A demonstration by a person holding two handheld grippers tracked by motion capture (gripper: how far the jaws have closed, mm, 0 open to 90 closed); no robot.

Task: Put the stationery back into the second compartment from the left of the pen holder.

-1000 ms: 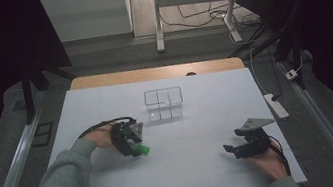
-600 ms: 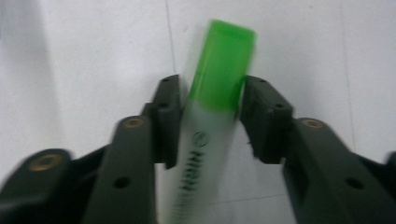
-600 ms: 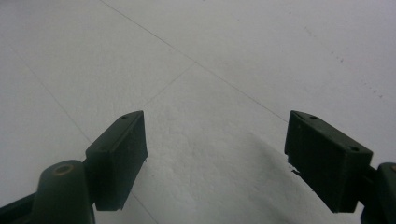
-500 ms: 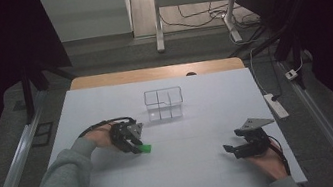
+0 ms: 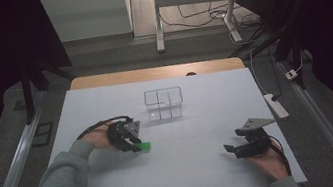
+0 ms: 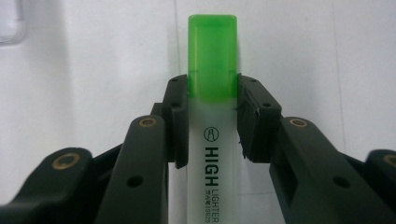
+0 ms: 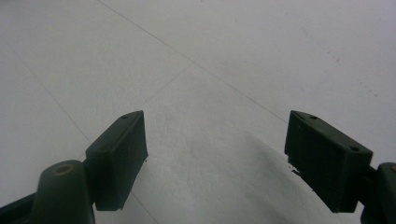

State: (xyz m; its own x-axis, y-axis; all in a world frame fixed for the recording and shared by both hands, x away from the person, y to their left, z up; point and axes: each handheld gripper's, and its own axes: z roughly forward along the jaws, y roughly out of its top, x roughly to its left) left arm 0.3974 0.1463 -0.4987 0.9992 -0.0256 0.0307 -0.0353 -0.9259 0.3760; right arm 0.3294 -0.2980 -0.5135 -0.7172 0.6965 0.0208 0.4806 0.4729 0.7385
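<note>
The left tool [image 6: 212,100] is clamped on a green-capped highlighter [image 6: 212,135] low over the white tabletop [image 5: 192,170], near a clear divided box [image 5: 164,104]. The right tool [image 7: 217,158] stands wide apart, holding nothing, near the tabletop's right edge.

A lab-like recording room. A white-covered table [image 5: 177,173] stands among dark curtains. Floor cables [image 5: 193,18] and a power strip [image 5: 276,105] lie beyond it.

The highlighter [image 6: 212,140] barrel reads "HIGH LIGHTER".
</note>
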